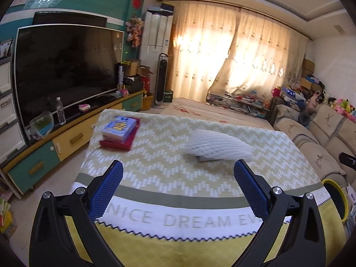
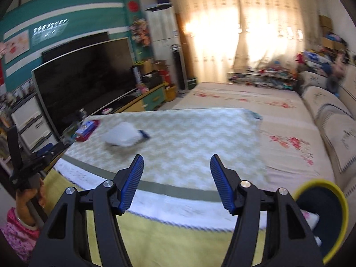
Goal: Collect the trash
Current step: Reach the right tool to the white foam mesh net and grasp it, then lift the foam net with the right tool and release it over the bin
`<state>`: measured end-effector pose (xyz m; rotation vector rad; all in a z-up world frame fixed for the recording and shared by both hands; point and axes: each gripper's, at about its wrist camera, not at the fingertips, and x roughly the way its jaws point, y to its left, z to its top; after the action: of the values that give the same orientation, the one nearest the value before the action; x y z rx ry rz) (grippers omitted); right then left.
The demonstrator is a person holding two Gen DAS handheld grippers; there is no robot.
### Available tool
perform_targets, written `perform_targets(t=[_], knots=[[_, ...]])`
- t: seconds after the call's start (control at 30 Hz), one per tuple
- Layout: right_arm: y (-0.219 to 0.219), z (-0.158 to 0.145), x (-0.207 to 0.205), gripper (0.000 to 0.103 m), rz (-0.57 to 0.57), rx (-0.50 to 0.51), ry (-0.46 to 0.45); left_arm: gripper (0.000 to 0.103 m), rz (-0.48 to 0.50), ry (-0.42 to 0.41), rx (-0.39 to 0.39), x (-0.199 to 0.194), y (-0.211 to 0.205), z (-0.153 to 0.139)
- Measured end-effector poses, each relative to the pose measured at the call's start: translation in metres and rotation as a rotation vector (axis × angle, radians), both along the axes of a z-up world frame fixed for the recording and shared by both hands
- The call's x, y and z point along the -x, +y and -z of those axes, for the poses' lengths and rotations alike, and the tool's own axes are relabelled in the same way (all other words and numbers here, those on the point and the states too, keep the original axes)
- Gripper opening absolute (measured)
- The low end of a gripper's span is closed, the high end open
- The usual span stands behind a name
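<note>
On the desk's zigzag cloth lies a white foam net sleeve, blurred in both views. Only the right wrist view shows a blue piece at its end and the person's hand on the other handle; the yellow-rimmed bin is cut off. Left gripper fingers spread wide, empty, sleeve just beyond. Right gripper fingers moderately apart, empty, sleeve farther left.
</note>
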<state>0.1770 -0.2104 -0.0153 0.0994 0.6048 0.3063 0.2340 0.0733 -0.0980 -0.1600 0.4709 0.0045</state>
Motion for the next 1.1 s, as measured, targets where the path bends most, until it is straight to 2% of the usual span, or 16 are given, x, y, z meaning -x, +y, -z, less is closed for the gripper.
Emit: perform_targets(t=[0.13,0.27,0.37,0.6,0.73,1.03,1.07,1.1], knots=[[0.067,0.001,-0.038,0.059,-0.102,0.03,0.007,0.098,-0.001,0.007,0.047,0.002,0.002,0.008],[0.134,0.016,-0.068,0.059,-0.192,0.112,0.019,0.098,-0.006,-0.005,0.021,0.013,-0.004,0.009],[0.162,0.031,-0.087,0.056,-0.21,0.17,0.042,0.098,0.003,-0.009,0.018,0.015,-0.012,0.007],[0.187,0.052,-0.11,0.055,-0.201,0.264,0.044,0.098,0.015,-0.012,0.014,0.018,-0.015,0.008],[0.192,0.061,-0.121,0.055,-0.209,0.299,0.078,0.098,0.017,-0.008,0.019,0.018,-0.014,0.008],[0.209,0.081,-0.127,0.059,-0.24,0.41,0.096,0.098,0.016,-0.002,0.024,0.016,-0.015,0.009],[0.209,0.083,-0.127,0.054,-0.239,0.415,0.099,0.098,0.015,-0.001,0.025,0.016,-0.014,0.009],[0.209,0.085,-0.127,0.032,-0.239,0.417,0.108,0.098,0.014,0.0,0.027,0.016,-0.014,0.009]])
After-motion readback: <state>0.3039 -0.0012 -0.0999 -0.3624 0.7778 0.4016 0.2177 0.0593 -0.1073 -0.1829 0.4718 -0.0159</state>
